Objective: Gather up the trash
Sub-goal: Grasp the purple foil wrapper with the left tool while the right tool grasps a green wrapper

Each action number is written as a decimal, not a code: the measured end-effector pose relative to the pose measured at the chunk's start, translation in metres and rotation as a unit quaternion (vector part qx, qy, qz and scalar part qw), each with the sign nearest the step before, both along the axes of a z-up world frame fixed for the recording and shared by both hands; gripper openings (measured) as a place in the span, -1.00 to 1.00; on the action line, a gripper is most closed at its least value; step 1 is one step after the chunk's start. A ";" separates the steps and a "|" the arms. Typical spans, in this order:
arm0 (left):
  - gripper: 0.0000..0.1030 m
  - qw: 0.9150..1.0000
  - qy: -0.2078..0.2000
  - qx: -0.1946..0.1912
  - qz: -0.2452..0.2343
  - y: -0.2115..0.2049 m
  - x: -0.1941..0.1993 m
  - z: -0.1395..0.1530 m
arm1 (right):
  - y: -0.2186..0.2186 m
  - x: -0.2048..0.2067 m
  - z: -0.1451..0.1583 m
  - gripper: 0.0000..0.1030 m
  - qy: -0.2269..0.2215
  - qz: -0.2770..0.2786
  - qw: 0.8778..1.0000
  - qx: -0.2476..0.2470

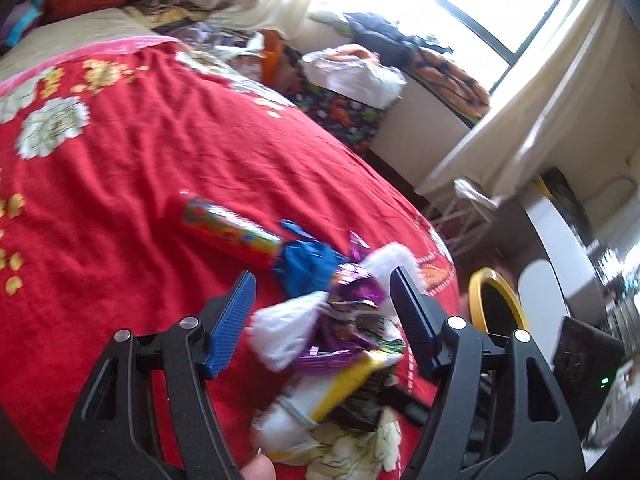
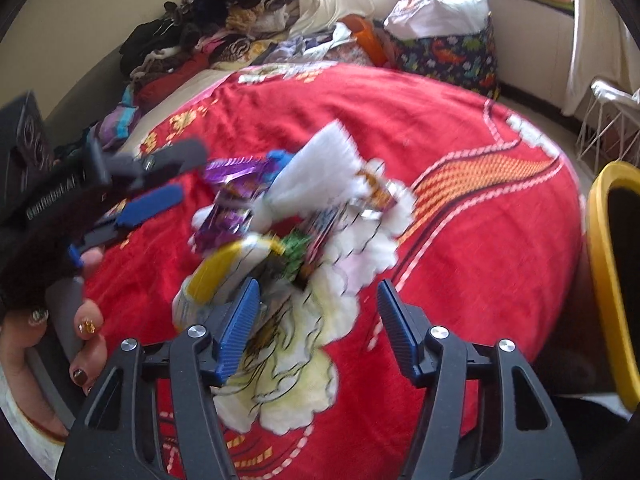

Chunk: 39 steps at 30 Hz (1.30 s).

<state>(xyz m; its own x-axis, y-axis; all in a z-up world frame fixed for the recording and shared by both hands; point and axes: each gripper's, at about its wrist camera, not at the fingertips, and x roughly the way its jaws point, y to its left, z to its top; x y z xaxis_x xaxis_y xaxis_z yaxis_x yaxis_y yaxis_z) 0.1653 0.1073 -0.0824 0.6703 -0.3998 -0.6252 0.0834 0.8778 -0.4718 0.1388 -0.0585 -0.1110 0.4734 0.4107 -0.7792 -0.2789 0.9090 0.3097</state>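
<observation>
Red flowered blanket (image 1: 140, 168) covered the bed; clothes (image 2: 208, 32) were heaped along its far edge by the wall, and a dinosaur-print bin (image 2: 452, 56) stood past the far corner under the window. Yellow-rimmed bin (image 1: 498, 304) sat on the floor just off the bed's near corner.

Trash pile (image 1: 344, 332) lay near that same corner: purple foil wrapper (image 1: 356, 288), white tissue (image 1: 284, 328), yellow-and-white wrapper (image 1: 352, 380), a green scrap (image 2: 296, 248). Blue wrapper (image 1: 308, 268) touched the pile's far side, and a multicoloured tube (image 1: 232, 232) lay just beyond it. Frames were blurred, so finer detail was lost.

My left gripper (image 1: 324, 312) pointed down at the pile, jaws partly open, purple foil and tissue between them; I could not see the pads pressing on anything. My right gripper (image 2: 316, 316) hung over the pile's near edge, jaws also partly apart, left pad (image 2: 236, 332) just beside the yellow-and-white wrapper, nothing clamped. From the right wrist view, my left hand (image 2: 60, 344) showed at the left edge, wrapped round its handle.
</observation>
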 end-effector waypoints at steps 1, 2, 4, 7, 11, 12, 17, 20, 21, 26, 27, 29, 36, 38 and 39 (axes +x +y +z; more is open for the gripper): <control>0.15 1.000 0.000 0.001 -0.008 -0.003 0.001 0.000 | 0.001 -0.001 -0.002 0.06 0.004 0.003 1.000 0.003; 0.14 1.000 0.000 0.002 -0.017 -0.008 0.001 0.000 | 0.002 -0.001 -0.004 0.00 0.009 0.008 1.000 0.008; 0.12 1.000 0.004 0.004 -0.024 -0.012 0.003 -0.002 | 0.005 -0.001 -0.007 -0.09 0.016 0.015 1.000 0.018; 0.01 0.999 0.020 0.020 -0.027 -0.019 0.008 -0.008 | 0.006 -0.002 -0.008 -0.31 0.024 0.022 0.999 0.028; -0.15 0.999 0.033 0.033 -0.025 -0.021 0.014 -0.016 | 0.003 -0.004 -0.003 -0.54 0.017 0.027 0.999 0.039; -0.21 0.998 0.035 0.035 -0.024 -0.021 0.014 -0.017 | 0.001 -0.005 -0.002 -0.59 0.015 0.027 0.999 0.042; -0.53 0.998 0.037 0.047 -0.024 -0.021 0.014 -0.018 | -0.005 -0.009 0.003 -0.74 0.010 0.034 0.998 0.048; -0.58 0.998 0.038 0.046 -0.022 -0.019 0.013 -0.018 | -0.007 -0.011 0.006 -0.84 0.006 0.038 0.998 0.050; -0.59 0.998 0.037 0.047 -0.021 -0.019 0.013 -0.018 | -0.008 -0.012 0.006 -0.85 0.004 0.038 0.998 0.051; -0.60 0.999 0.020 0.034 -0.013 -0.013 0.008 -0.006 | -0.015 -0.017 0.018 -0.87 -0.014 0.037 0.998 0.051; -0.60 0.999 0.017 0.030 -0.012 -0.013 0.008 -0.004 | -0.017 -0.017 0.020 -0.87 -0.017 0.036 0.998 0.052; -0.60 1.000 0.004 0.021 -0.012 -0.009 0.006 0.005 | -0.021 -0.019 0.026 -0.88 -0.024 0.033 0.998 0.054; -0.60 0.999 -0.028 0.014 -0.009 -0.009 -0.001 0.033 | -0.038 -0.026 0.047 -0.91 -0.055 0.020 0.997 0.059; -0.60 0.999 -0.034 0.014 -0.010 -0.010 -0.003 0.039 | -0.043 -0.027 0.053 -0.91 -0.063 0.018 0.996 0.063; -0.60 0.999 -0.037 0.015 -0.010 -0.011 -0.004 0.041 | -0.046 -0.029 0.056 -0.91 -0.068 0.017 0.996 0.063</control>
